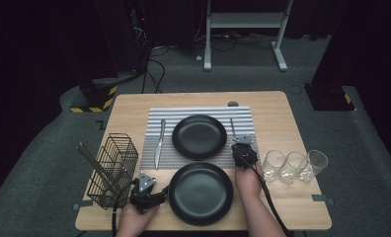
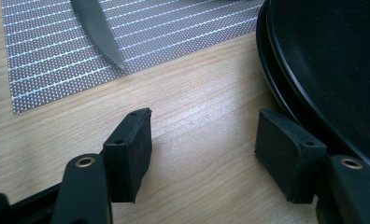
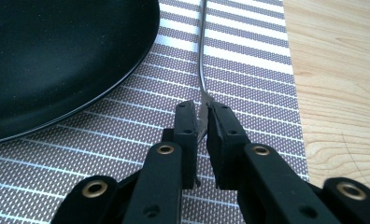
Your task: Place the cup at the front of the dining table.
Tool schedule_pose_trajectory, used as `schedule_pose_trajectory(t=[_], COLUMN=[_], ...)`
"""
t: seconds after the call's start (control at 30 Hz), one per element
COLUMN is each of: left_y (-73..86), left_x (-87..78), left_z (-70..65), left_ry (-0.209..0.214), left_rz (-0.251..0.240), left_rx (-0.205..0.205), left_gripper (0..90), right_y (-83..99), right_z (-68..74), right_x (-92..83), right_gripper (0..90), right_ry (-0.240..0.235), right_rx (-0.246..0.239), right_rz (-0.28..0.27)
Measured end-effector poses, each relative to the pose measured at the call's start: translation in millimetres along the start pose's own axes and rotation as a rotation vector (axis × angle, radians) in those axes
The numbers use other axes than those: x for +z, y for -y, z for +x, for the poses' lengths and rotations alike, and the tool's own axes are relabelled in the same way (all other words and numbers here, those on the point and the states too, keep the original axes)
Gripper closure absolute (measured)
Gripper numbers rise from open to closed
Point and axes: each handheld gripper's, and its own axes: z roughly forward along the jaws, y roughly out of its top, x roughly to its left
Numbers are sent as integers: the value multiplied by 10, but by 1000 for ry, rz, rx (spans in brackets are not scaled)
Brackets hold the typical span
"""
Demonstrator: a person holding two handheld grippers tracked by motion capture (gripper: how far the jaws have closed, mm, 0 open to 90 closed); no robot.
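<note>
**Setting the fork beside the far plate**

At the table's (image 1: 134,106) left edge stands a black wire basket (image 1: 113,170) with a long utensil leaning in it. Just right of it, near the front edge, the left gripper (image 1: 156,193) lies low on the bare wood, its jaws spread with nothing between them; in the left gripper view one pad (image 2: 288,154) sits just beside the rim of the near plate (image 1: 201,192) without visibly gripping it.

On the striped placemat (image 1: 243,113), at the middle of the table, a knife (image 1: 159,143) lies along the left side of the far plate (image 1: 199,136).

On the mat's right side, the right gripper (image 1: 243,143) points away from the person. Its jaws are nearly pressed together on a fork (image 3: 202,56), pinching the thin metal at its near end, while the rest runs forward over the mat beside the far plate. Whether the pads grip firmly or have begun to slacken I cannot tell.

The fork is probably light, stiff and smooth, so it could pivot or slip in a narrow pinch. A hold closer to the middle of the handle would likely keep it level. It is not fragile, though it lies just beside the plate's rim and could knock it.

Near the right edge, three clear glasses (image 1: 294,165) stand in a row, touching or nearly so.
</note>
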Motion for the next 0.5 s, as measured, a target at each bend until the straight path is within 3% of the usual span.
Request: schedule_pose_trajectory(t=[0.27,0.5], left_y=[0,0], left_x=[0,0], left_z=[0,0], left_ry=[0,0], left_rz=[0,0], left_rx=[0,0], left_gripper=[365,365], right_y=[8,27], right_z=[-9,-7], right_x=[27,37], right_gripper=[743,782], right_ry=[4,-6], right_rx=[12,9], right_rz=[27,25])
